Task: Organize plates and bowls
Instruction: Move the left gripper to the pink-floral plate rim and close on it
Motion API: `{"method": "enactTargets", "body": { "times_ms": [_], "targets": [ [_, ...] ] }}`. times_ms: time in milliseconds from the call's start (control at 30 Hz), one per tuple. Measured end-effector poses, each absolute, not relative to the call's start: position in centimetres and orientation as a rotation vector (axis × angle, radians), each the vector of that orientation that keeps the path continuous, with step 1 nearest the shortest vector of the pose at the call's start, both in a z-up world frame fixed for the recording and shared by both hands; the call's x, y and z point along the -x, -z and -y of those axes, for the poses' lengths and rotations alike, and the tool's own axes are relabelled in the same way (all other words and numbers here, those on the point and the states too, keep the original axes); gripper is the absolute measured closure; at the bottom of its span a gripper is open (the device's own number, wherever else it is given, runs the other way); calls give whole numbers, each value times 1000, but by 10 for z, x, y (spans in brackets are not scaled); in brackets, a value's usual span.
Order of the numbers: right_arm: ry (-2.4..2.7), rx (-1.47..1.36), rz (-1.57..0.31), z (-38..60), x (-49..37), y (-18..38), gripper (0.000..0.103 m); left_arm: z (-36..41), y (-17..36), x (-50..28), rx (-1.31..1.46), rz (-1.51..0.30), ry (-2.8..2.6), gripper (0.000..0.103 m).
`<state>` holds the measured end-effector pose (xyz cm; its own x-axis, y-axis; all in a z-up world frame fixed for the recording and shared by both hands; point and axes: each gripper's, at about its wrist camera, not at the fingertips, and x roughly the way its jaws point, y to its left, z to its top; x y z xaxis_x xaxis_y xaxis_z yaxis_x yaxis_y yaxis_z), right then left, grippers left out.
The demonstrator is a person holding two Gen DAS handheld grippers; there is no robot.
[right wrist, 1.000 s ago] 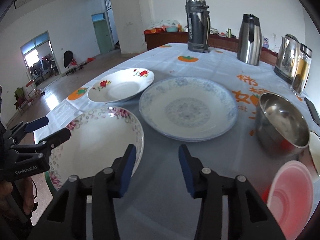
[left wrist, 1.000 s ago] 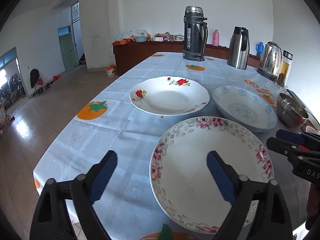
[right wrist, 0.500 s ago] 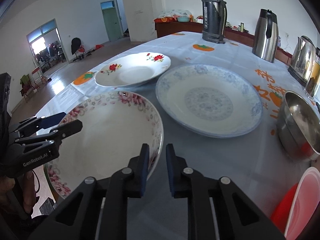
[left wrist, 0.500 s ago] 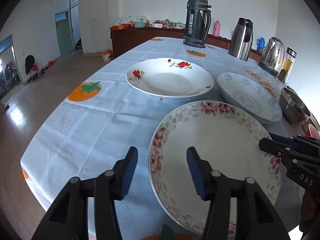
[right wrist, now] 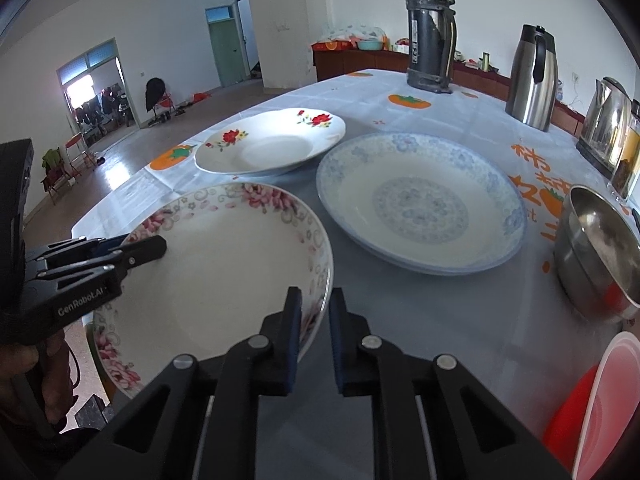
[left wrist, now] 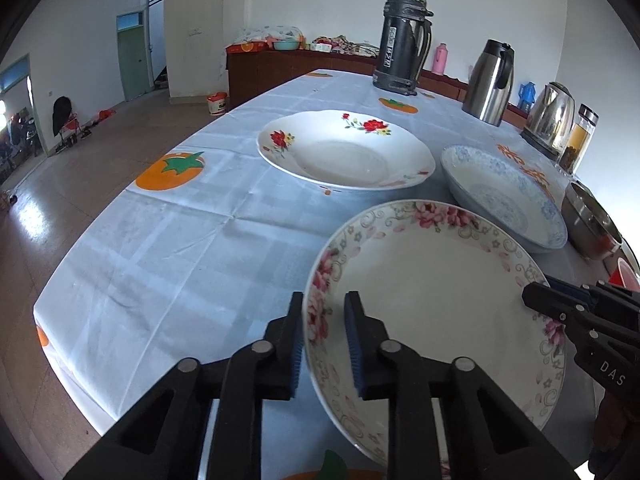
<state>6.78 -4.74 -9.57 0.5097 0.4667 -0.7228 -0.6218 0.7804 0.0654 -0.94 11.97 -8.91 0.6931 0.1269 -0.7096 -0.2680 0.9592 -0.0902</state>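
Observation:
A white plate with a pink flower rim (left wrist: 432,300) (right wrist: 224,276) lies nearest on the pale tablecloth. My left gripper (left wrist: 323,332) straddles its left rim, jaws closing, one blue pad outside and one inside, pressing on the rim. My right gripper (right wrist: 314,320) closes on the opposite rim in the same way. Each gripper shows in the other's view, clamped on the plate's edge: left gripper (right wrist: 156,246), right gripper (left wrist: 536,296). Beyond lie a red-flowered plate (left wrist: 344,152) (right wrist: 272,144) and a blue-patterned plate (left wrist: 500,196) (right wrist: 420,204).
A steel bowl (right wrist: 596,248) and a red plastic bowl (right wrist: 600,412) sit at the right. A dark thermos (left wrist: 404,40), a steel jug (left wrist: 490,80), a kettle (left wrist: 550,116) and a glass jar (left wrist: 578,140) stand at the far side. The table's left edge (left wrist: 100,216) drops to tiled floor.
Both grippers went from wide apart to closed on the pink-flowered plate's rim, left on the left edge, right on the right edge. The hands shifted slightly closer to the plate.

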Motion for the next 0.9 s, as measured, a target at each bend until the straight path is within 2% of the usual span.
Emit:
{"method": "enactTargets", "body": {
  "times_ms": [900],
  "targets": [
    [-659, 168, -769, 56, -62, 89, 92, -115, 77, 12, 169, -716, -247, 89]
  ]
}}
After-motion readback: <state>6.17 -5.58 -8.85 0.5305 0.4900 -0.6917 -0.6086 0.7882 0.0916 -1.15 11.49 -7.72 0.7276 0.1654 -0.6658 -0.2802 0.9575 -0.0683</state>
